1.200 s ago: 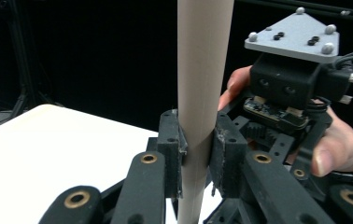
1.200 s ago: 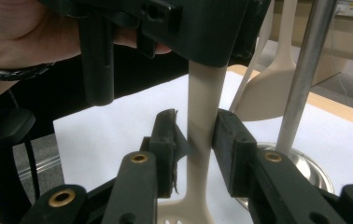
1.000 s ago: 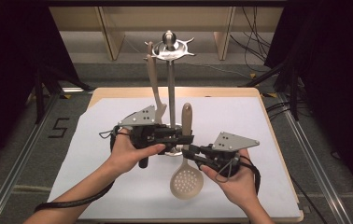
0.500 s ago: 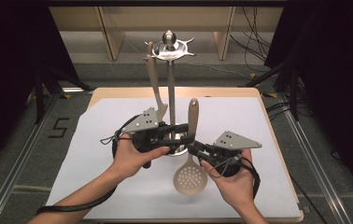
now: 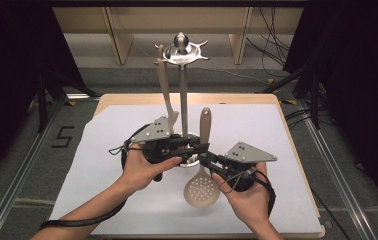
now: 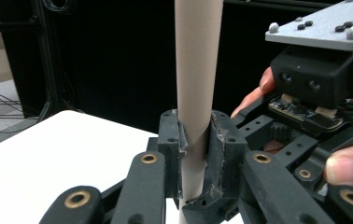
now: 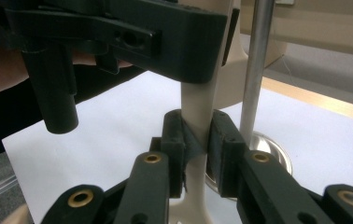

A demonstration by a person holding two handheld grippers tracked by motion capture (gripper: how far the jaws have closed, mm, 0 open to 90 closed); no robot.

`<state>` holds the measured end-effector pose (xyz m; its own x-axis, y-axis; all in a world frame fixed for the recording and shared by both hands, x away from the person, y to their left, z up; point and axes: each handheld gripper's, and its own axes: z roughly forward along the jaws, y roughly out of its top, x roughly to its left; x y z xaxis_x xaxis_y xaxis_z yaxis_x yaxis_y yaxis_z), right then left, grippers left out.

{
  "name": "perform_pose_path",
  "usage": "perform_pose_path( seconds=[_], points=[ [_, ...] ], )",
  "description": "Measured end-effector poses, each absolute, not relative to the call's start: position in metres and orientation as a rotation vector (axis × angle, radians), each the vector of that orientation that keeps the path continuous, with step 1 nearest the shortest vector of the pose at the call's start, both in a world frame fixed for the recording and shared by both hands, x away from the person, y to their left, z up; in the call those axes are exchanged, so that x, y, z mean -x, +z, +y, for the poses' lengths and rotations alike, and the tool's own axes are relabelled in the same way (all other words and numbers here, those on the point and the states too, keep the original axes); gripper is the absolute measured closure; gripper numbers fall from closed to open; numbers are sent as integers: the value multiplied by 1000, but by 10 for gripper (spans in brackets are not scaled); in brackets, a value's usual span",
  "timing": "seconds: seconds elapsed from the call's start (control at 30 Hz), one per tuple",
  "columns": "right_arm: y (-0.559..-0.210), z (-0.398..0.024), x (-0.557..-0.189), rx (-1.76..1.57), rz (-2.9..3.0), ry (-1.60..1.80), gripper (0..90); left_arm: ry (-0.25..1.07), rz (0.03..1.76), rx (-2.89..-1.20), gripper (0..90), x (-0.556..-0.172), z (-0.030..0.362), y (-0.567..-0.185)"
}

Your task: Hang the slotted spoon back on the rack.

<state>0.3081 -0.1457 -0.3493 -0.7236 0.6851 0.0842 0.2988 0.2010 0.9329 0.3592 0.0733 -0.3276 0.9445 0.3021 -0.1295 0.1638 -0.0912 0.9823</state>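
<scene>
Seemingly both grippers clamp the skimmer handle point(image 6: 195, 93).

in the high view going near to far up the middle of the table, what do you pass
slotted spoon's round perforated head → left gripper and right gripper clamped on its handle → rack's round metal base → hanging beige spatula → rack's spoked top with knob

Beige slotted spoon point(image 5: 202, 187); silver rack point(image 5: 182, 50); white sheet point(image 5: 277, 130).
</scene>
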Motion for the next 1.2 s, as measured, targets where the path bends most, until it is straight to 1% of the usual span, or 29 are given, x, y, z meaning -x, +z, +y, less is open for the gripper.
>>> perform_pose_path(
  seconds=[0.07, 0.27, 0.47, 0.63, 0.73, 0.77, 0.87, 0.93, 1.0, 1.07, 1.13, 1.2],
  points=[
    [-349, -145, -308, -917, 2143, 1544, 714, 125, 357, -1675, 759, -360, 76, -326],
    [-354, -150, -304, -865, 2168, 1480, 627, 159, 364, -1672, 760, -366, 84, -325],
    [-362, -165, -303, -936, 2140, 1441, 618, 164, 370, -1672, 761, -371, 92, -325],
    [-367, -183, -308, -946, 2079, 1401, 620, 170, 371, -1682, 760, -375, 98, -324],
    [-373, -197, -314, -1004, 2029, 1347, 625, 174, 375, -1679, 760, -377, 102, -322],
    [-374, -200, -314, -1080, 2031, 1348, 625, 171, 378, -1673, 761, -378, 102, -322],
    [-381, -213, -319, -1116, 2006, 1298, 627, 173, 384, -1678, 760, -380, 105, -320],
    [-384, -218, -319, -1166, 2005, 1264, 627, 184, 390, -1677, 760, -381, 108, -318],
    [-388, -224, -323, -1151, 1999, 1239, 628, 166, 400, -1682, 760, -381, 110, -317],
    [-391, -225, -322, -1220, 1982, 1254, 629, 176, 393, -1683, 760, -382, 111, -315],
    [-393, -230, -326, -1171, 1991, 1231, 629, 186, 377, -1679, 760, -383, 112, -313],
    [-394, -229, -324, -1219, 1968, 1237, 629, 185, 378, -1678, 760, -384, 113, -312]
  ],
)
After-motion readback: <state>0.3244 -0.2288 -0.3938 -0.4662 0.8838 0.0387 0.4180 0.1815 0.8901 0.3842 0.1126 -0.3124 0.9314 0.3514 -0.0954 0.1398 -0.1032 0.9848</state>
